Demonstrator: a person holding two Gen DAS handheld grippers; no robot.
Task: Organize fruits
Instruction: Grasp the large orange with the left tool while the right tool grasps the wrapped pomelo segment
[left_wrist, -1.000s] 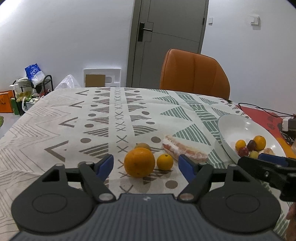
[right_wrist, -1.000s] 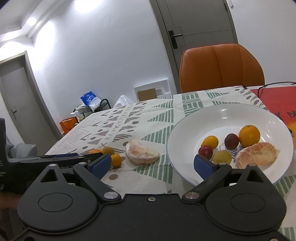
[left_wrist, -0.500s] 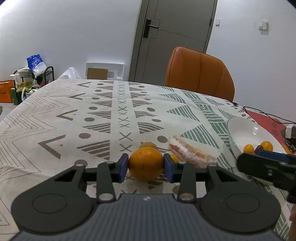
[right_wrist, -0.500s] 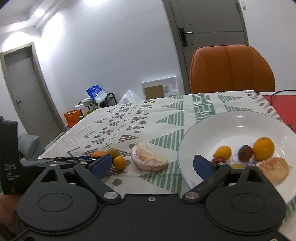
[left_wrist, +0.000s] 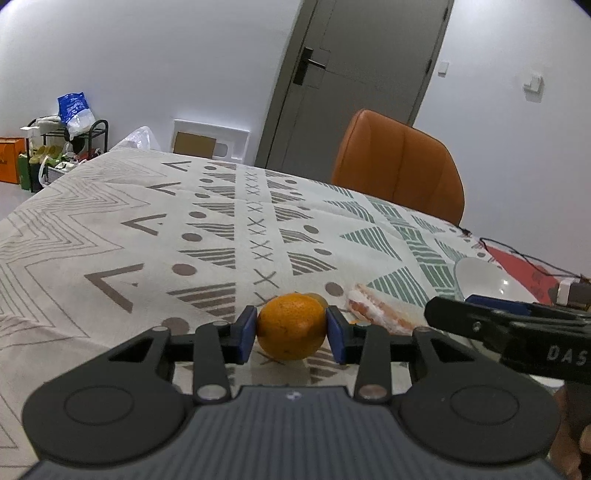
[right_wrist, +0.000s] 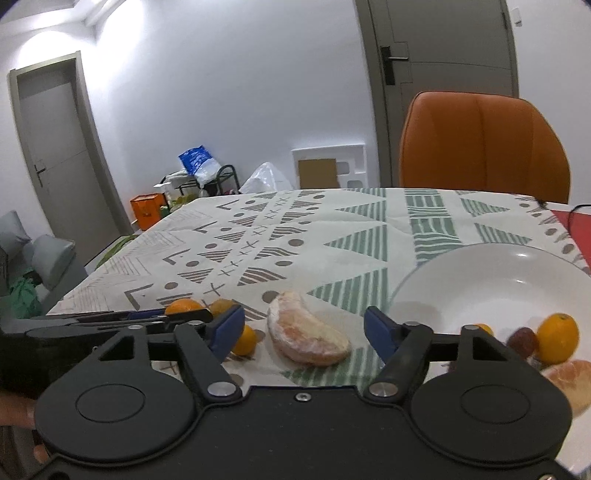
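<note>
My left gripper (left_wrist: 291, 333) is shut on a large orange (left_wrist: 290, 321) that rests on the patterned tablecloth (left_wrist: 184, 229). A brownish fruit (right_wrist: 221, 306) peeks out just behind it. My right gripper (right_wrist: 304, 332) is closing, its blue pads either side of a peeled pomelo segment (right_wrist: 306, 338) with a gap on both sides. A small orange fruit (right_wrist: 245, 339) lies by its left pad. To the right stands a white bowl (right_wrist: 480, 280) with an orange (right_wrist: 557, 338), a dark red fruit (right_wrist: 522, 341) and another pomelo piece (right_wrist: 569, 380).
An orange chair (left_wrist: 399, 166) stands at the table's far side. A black cable (left_wrist: 517, 251) runs over a red mat (left_wrist: 524, 266) behind the bowl. The right gripper's body (left_wrist: 517, 325) sits close beside my left one. Clutter and a rack (left_wrist: 70, 140) stand off the table's left end.
The left jaws closed onto the large orange. The right gripper swung left from the bowl to the pomelo segment, and its jaws have narrowed.
</note>
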